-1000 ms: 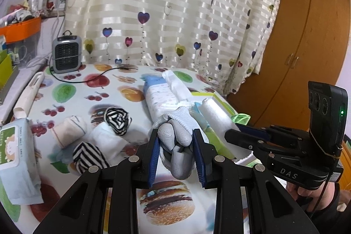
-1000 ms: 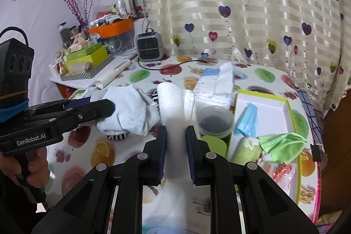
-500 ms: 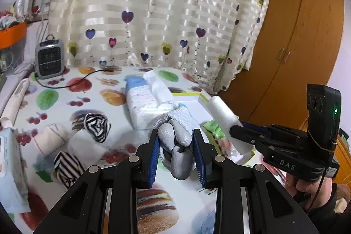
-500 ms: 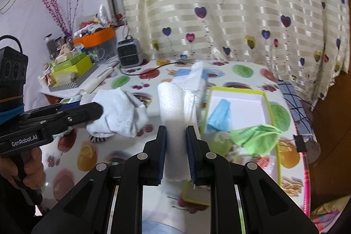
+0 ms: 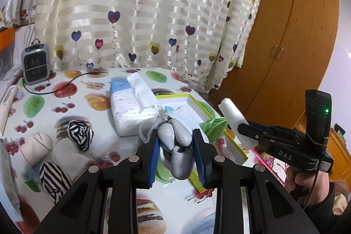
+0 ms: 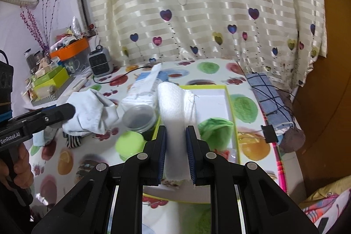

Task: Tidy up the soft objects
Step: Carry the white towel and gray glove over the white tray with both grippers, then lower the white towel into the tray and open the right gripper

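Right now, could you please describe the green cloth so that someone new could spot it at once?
Look at the fruit-printed table, then the shallow box with a lime-green rim near its right edge. The green cloth lies crumpled inside that box at the near end, the only bright green fabric there; the box's white floor beyond it is bare.

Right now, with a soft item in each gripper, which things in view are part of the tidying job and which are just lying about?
Part of the job:
- grey-white glove in the left gripper
- rolled white cloth in the right gripper
- green-rimmed box
- green cloth
- striped socks

Lying about:
- small heater
- tissue pack
- clear plastic cup
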Tool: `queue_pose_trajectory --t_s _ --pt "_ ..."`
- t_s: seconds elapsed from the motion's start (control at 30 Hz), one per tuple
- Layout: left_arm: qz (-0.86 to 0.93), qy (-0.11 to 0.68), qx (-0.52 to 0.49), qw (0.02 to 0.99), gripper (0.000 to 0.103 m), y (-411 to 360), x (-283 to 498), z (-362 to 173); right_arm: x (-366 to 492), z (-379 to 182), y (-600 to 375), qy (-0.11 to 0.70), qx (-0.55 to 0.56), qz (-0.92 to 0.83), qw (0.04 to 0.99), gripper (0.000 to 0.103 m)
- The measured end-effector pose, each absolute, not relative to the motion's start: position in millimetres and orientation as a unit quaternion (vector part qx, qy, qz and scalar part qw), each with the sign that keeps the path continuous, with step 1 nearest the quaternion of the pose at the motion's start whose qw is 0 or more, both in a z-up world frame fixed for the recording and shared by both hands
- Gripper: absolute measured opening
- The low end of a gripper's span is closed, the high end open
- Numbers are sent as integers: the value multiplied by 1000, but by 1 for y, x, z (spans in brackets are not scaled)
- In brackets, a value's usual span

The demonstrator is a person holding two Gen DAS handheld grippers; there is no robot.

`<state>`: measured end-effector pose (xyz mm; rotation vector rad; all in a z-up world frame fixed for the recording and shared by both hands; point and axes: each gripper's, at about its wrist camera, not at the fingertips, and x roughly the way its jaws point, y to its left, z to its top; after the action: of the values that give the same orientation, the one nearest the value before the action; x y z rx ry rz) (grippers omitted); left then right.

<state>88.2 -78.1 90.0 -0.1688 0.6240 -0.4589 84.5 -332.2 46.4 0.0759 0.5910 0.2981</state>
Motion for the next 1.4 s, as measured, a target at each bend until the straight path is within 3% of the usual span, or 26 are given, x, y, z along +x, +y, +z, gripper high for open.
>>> queue_pose_trajectory --t_s 0.87,0.97,1.03,1.1,1.4 --pt "-239 314 -71 916 28 -96 103 83 112 -28 -342 388 37 127 912 20" --pt "-243 314 -68 915 28 -100 104 84 110 -28 -342 390 33 121 912 25" --pt "-244 315 -66 915 28 -103 104 84 107 -27 -342 389 30 122 913 41" --pt "-246 315 -64 914 28 -106 105 84 105 -26 -342 387 28 125 913 48" --pt "-252 317 -53 913 28 -122 114 85 95 -9 -348 360 39 128 923 48"
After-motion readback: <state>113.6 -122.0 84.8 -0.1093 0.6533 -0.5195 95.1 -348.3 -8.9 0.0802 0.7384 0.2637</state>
